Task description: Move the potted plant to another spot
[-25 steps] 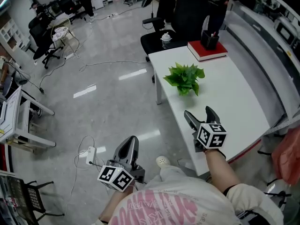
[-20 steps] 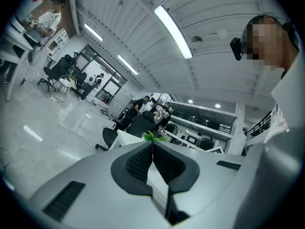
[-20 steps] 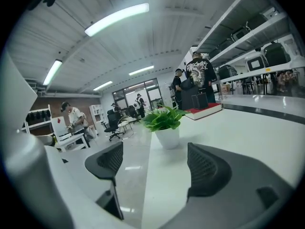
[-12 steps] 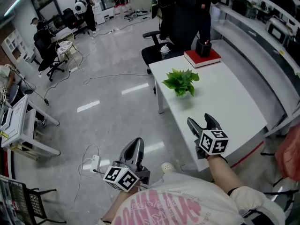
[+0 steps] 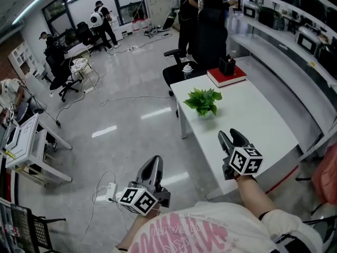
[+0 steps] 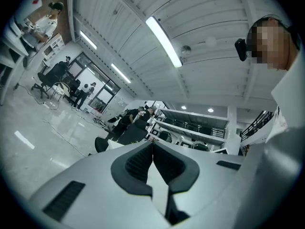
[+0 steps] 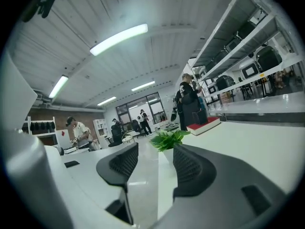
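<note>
The potted plant, green leaves in a small white pot, stands near the left edge of the white table. My right gripper hovers over the table's near end, well short of the plant. In the right gripper view the plant shows far ahead, beyond the gap of the right gripper. Its jaws have just been closing, stand apart, and hold nothing. My left gripper hangs over the floor left of the table. In its own view the left gripper has its pads meeting at the tips.
A red book with a black pen holder lies at the table's far end. A black office chair stands behind it, with people beyond. Shelves run along the right. Cables and a power strip lie on the floor; a white desk stands left.
Both grippers have risen and shifted a little forward. The right jaws stand narrower than before. The head view has tilted up, showing more of the room's far end.
</note>
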